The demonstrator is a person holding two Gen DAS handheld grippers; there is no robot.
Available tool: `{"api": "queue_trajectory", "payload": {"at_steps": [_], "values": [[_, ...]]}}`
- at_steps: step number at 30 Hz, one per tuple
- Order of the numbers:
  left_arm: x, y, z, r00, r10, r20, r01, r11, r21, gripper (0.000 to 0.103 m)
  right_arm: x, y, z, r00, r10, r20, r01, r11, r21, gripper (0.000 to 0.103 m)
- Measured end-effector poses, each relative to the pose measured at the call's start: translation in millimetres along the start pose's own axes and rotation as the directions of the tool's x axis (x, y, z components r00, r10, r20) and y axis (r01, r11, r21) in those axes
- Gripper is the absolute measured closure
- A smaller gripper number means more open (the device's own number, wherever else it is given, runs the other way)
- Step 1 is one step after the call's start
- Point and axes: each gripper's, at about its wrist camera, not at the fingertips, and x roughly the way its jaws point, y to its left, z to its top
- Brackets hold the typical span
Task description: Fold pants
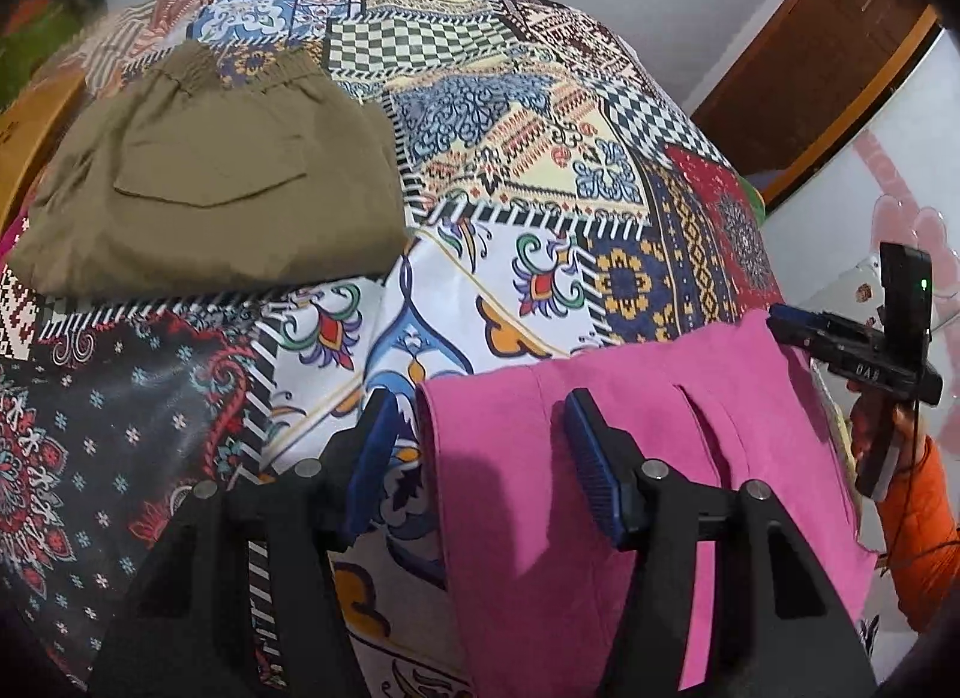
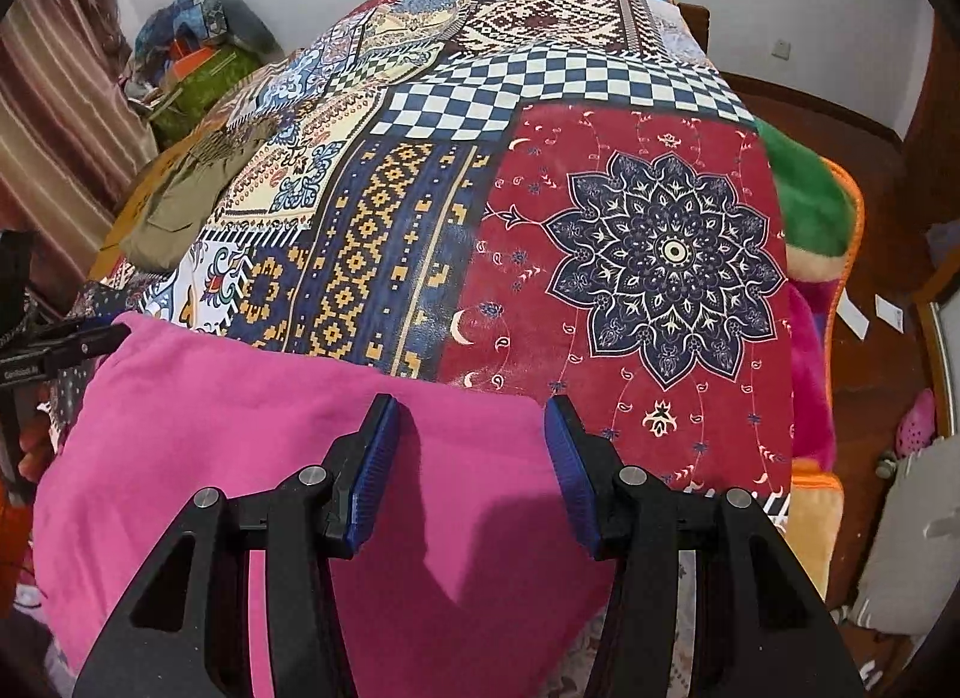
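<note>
A bed is seen spread with a patchwork-print cover (image 1: 540, 170) of checkerboards, blue scrolls, gold diamonds and a dark red panel bearing a navy medallion (image 2: 666, 254). Pink pants (image 2: 240, 428) are laid on the near part of this cover, their cloth fairly flat with one fold line visible in the left wrist view. The left tool (image 1: 480, 452) is held open above the pants' left edge, one finger over the bare cover and the other over the pink cloth; nothing is gripped. The right tool (image 2: 471, 458) is likewise open over the pants' far right corner, with nothing clamped between its blue pads (image 2: 375, 470). Farther back on the bed, a folded olive-brown garment (image 1: 210, 182) with an elastic waistband and a flapped pocket is set down. Beyond the bed a pale wall, a striped curtain (image 2: 54, 116) and a heap of clutter (image 2: 198, 56) are seen; a brown floor and green and orange plush bedding (image 2: 810, 206) lie at the right side. An orange sleeve (image 1: 924, 530) is visible behind the right tool.
</note>
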Motion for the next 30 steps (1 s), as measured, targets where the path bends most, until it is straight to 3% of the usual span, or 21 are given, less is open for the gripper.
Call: {"api": "queue_trajectory", "payload": {"at_steps": [3,10,12,14,16,17,18,20,22,23,24,25,26,30], "values": [[2,-3,-4,1.000,0.000,-0.007,0.000,1.000,0.009,0.045,-1,-7,-1,1.000,-0.027,0.008,0.027,1.000,0.012,0.036],[3,-2,-9,1.000,-0.008,-0.004,0.008,1.000,-0.016,0.051,5,-10,-13,1.000,-0.029,-0.011,0.029,1.000,0.003,0.036],[1,-3,-8,1.000,0.006,0.003,-0.006,1.000,-0.016,0.054,3,-11,-16,1.000,-0.014,-0.003,0.014,1.000,0.014,0.047],[-3,-5,-9,1.000,0.026,0.014,-0.026,1.000,-0.008,0.059,0,-11,-17,1.000,-0.019,0.001,0.019,1.000,0.008,0.067],[-6,-6,-8,0.999,0.041,0.025,-0.041,0.999,0.000,0.064,-1,-9,-18,1.000,-0.019,0.001,0.019,1.000,-0.009,0.081],[-8,-6,-7,0.999,0.039,0.030,-0.039,0.999,-0.001,0.065,-2,-8,-19,1.000,-0.025,0.005,0.025,1.000,-0.016,0.085],[-9,-6,-7,0.998,0.049,0.038,-0.049,0.999,0.000,0.072,-3,-6,-20,0.999,-0.034,0.015,0.034,0.999,-0.022,0.088],[-11,-4,-6,0.998,0.049,0.040,-0.049,0.999,-0.002,0.073,-7,-4,-21,0.998,-0.060,0.027,0.061,0.997,-0.039,0.088],[-11,-3,-5,0.998,0.043,0.041,-0.042,0.999,-0.010,0.074,-13,-5,-22,0.995,-0.089,0.040,0.090,0.995,-0.031,0.088],[-11,-2,-5,0.998,0.042,0.039,-0.042,0.999,-0.010,0.074,-15,-6,-22,0.994,-0.103,0.040,0.103,0.994,-0.020,0.082],[-10,-3,-5,0.998,0.044,0.039,-0.044,0.999,-0.009,0.074,-20,-9,-22,0.992,-0.123,0.039,0.123,0.992,0.002,0.075],[-10,-3,-6,0.998,0.045,0.039,-0.045,0.999,-0.007,0.074,-26,-13,-24,0.991,-0.126,0.049,0.125,0.992,0.026,0.057],[-10,-4,-6,0.998,0.046,0.039,-0.046,0.999,-0.005,0.074,-31,-15,-25,0.990,-0.119,0.070,0.116,0.992,0.042,0.049],[-8,-2,-7,0.998,0.046,0.036,-0.045,0.999,-0.012,0.074,-42,-24,-30,0.990,-0.110,0.083,0.103,0.991,0.085,0.048]]}}
